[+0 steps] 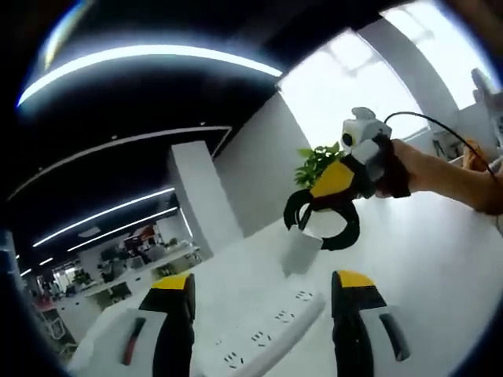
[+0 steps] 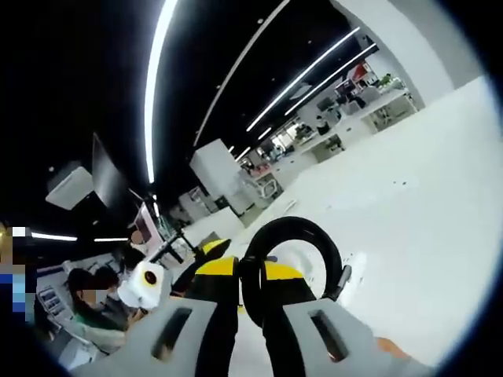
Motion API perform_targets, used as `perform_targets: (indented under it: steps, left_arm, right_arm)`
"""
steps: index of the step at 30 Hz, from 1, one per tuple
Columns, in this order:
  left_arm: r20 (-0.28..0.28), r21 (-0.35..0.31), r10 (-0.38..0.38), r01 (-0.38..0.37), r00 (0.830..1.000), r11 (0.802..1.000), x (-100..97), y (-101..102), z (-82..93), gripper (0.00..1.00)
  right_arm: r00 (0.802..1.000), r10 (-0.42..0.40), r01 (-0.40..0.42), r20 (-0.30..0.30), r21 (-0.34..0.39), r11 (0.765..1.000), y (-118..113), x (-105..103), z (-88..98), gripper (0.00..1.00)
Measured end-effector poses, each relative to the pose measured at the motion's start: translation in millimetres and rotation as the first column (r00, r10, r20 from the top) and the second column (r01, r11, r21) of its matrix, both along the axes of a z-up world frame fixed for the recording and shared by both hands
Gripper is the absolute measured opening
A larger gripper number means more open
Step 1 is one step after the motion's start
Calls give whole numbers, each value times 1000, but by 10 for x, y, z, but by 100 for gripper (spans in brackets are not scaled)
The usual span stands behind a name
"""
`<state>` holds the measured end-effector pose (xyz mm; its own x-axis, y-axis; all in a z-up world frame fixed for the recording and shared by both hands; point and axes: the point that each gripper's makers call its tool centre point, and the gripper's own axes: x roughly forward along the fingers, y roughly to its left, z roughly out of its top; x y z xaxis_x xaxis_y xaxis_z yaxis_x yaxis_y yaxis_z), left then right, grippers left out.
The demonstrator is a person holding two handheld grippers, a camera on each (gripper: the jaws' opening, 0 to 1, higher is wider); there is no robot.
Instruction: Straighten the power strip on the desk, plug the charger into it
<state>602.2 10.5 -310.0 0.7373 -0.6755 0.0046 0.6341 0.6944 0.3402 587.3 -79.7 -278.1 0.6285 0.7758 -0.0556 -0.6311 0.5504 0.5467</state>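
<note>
Power strip: nearest our left gripper (image 1: 263, 314), a white power strip (image 1: 263, 334) lies on the white bench (image 1: 440, 267), running between the two parted jaws from near left to far right; we see several socket groups on its top face.
Left jaws: released, spread to either side of the strip, touching nothing that we can see.
Charger: a white charger (image 1: 302, 243) hangs above the bench, just beyond the strip's far end, with its black cable (image 1: 334, 228) looped round it.
Right gripper: we see the right gripper (image 1: 314, 206), held by a hand (image 1: 428, 169), grasping the charger.
Right jaws: in the right gripper view the right gripper's (image 2: 250, 292) jaws are clenched, with the black cable loop (image 2: 292, 263) arching just ahead of them.
Beyond: a green plant (image 1: 318, 161) stands at the far edge, before bright windows.
</note>
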Motion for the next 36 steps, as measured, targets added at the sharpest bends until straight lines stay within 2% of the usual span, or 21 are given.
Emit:
perform_targets:
  steps: [10, 17, 22, 36]
  left_arm:
    - [36, 35, -6, 4, 999, 999, 54, -286, -36, 69]
    - [66, 61, -11, 7, 998, 998, 58, -416, -52, 67]
    - [98, 91, -2, -7, 995, 996, 73, -458, -66, 67]
    - [147, 120, 26, -44, 989, 992, 143, -492, -30, 67]
  right_arm:
    - [1000, 1, -1, 8, 13, 1000, 28, -29, 41, 7]
    - [1000, 3, -3, 9, 7, 1000, 42, -27, 50, 7]
    - [1000, 4, -4, 7, 2, 1000, 57, -38, 42, 7]
    - [1000, 13, -13, 1, -3, 1000, 88, -15, 45, 7]
